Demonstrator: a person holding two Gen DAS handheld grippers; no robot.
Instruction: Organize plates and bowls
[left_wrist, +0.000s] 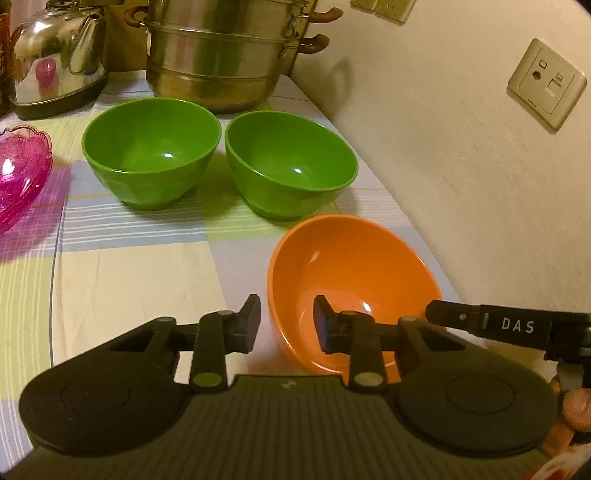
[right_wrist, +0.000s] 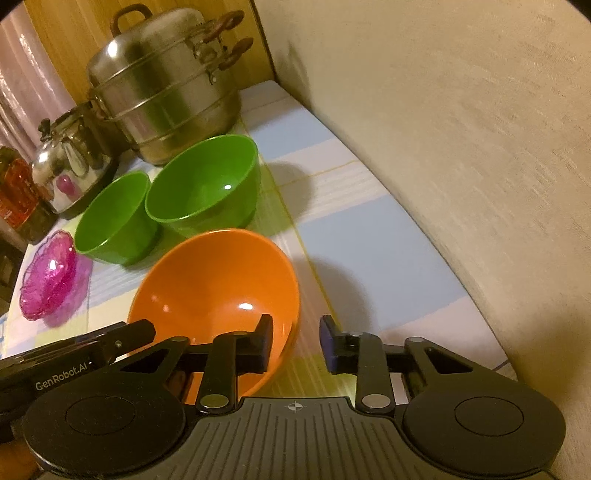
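An orange bowl (left_wrist: 351, 280) (right_wrist: 218, 288) sits on the striped tablecloth near the wall. Two green bowls (left_wrist: 149, 146) (left_wrist: 291, 158) stand side by side behind it; they also show in the right wrist view (right_wrist: 110, 221) (right_wrist: 203, 184). My left gripper (left_wrist: 286, 325) is open, its jaws straddling the orange bowl's left rim, one finger inside and one outside. My right gripper (right_wrist: 295, 341) is open and straddles the bowl's right rim the same way. The rim is not clamped by either.
A pink glass dish (left_wrist: 18, 173) (right_wrist: 50, 280) lies at the left. A steel steamer pot (left_wrist: 221, 55) (right_wrist: 162, 92) and a kettle (left_wrist: 55, 55) (right_wrist: 70, 158) stand at the back. The wall (left_wrist: 461, 166) runs close along the right, with sockets (left_wrist: 546, 86).
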